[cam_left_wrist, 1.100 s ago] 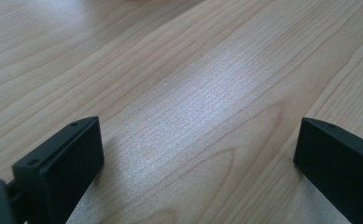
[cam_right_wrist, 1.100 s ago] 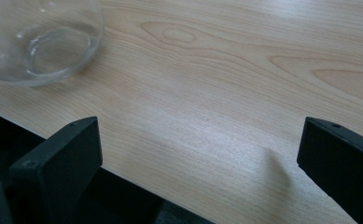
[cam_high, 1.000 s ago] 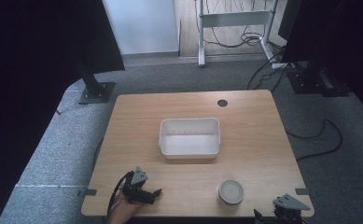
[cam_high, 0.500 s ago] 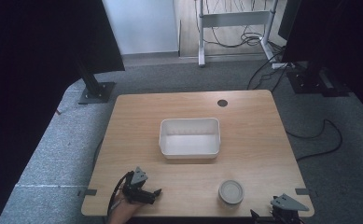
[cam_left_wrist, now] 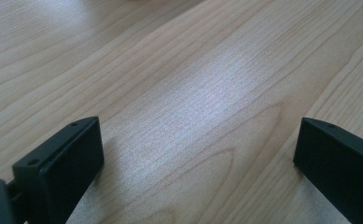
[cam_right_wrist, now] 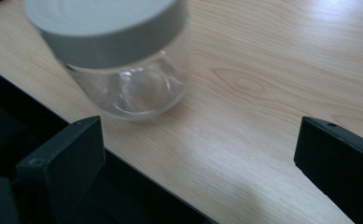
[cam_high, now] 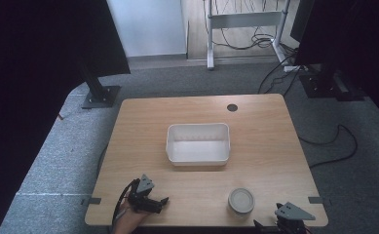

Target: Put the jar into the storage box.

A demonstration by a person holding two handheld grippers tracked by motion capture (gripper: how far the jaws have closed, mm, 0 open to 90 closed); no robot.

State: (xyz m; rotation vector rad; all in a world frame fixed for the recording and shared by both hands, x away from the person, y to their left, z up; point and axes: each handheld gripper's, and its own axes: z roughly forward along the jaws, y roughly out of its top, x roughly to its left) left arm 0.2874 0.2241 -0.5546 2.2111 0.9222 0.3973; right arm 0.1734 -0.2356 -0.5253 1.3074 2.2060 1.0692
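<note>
A clear glass jar [cam_high: 240,201] with a grey screw lid stands near the table's front edge, right of centre. In the right gripper view the jar [cam_right_wrist: 118,56] is up and to the left, ahead of the left jaw and outside the gap. My right gripper [cam_right_wrist: 198,135] is open and empty. It hangs at the table's front right edge [cam_high: 277,224], just right of the jar. My left gripper [cam_high: 161,204], held by a hand, rests low over the front left of the table. It is open over bare wood [cam_left_wrist: 198,135].
A white rectangular bin [cam_high: 198,144] sits empty at the middle of the wooden table [cam_high: 265,146]. A round cable hole [cam_high: 232,107] is at the far edge. Black stands and cables lie on the floor around the table. The table's front edge [cam_right_wrist: 137,172] runs under the right gripper.
The right gripper has slid slightly left along the front edge, toward the jar. The left gripper has stayed put.
</note>
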